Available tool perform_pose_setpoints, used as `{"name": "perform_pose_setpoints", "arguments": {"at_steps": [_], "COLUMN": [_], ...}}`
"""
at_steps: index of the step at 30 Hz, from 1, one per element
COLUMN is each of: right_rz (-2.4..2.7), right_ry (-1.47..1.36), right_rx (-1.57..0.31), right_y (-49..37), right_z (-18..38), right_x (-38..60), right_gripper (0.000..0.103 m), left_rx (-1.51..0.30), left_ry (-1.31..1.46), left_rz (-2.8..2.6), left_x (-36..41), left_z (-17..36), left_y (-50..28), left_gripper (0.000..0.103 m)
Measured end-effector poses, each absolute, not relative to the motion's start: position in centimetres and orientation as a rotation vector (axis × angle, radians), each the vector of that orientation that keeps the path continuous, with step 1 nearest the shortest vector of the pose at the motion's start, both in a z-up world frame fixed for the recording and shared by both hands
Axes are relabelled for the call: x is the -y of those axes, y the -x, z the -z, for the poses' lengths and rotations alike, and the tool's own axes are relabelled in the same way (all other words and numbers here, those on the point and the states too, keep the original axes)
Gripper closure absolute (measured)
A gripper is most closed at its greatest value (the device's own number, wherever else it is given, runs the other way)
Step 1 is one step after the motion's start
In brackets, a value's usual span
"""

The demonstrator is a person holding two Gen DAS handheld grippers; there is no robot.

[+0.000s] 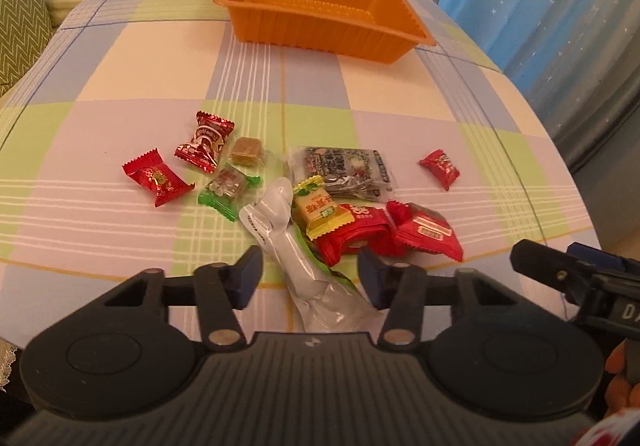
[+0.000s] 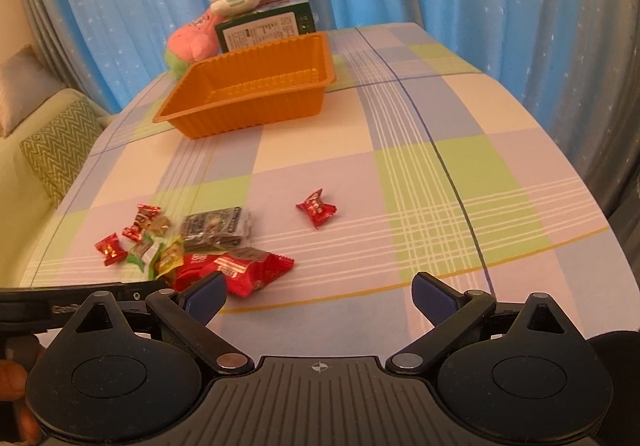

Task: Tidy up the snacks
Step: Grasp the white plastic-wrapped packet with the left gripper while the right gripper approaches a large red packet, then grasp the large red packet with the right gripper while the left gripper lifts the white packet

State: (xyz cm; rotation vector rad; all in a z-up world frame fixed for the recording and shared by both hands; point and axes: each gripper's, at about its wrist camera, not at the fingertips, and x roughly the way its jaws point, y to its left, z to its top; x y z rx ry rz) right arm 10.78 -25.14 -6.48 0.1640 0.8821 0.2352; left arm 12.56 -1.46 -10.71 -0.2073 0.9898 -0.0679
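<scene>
Left gripper (image 1: 310, 274) straddling the silver pouch (image 1: 298, 254) at the near edge of the snack pile.
The pouch's long axis runs near-to-far, leaning left, between jaws not yet pressing it — I'd close squarely across its middle, then carry it to the far orange tray (image 1: 320, 6). Right gripper (image 2: 320, 298) hangs released, empty — to the right of the pile.

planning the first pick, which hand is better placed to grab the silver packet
Left. The left gripper already straddles the silver packet, pads not touching. The right gripper stands open over bare tablecloth.
</scene>
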Motion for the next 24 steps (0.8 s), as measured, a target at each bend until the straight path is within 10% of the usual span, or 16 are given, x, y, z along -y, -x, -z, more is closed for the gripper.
{"name": "perform_pose_setpoints", "arguments": {"at_steps": [15,24], "right_rz": [-0.272,-0.32], "right_ry": [-0.182,-0.255], "right_rx": [-0.912,-0.913], "right_y": [-12.6,-13.9], "right_z": [8.2,8.8], "right_x": [23.6,22.1], "right_gripper": [0.005,0.024], "left_rx": [-1.016,-0.954], "left_ry": [0.145,0.185], "left_rz": [0.087,0.073], "left_x": [0.5,-0.4], "left_z": [12.3,10.8], "left_y": [-12.6,-12.0], "left_gripper": [0.08,0.08]}}
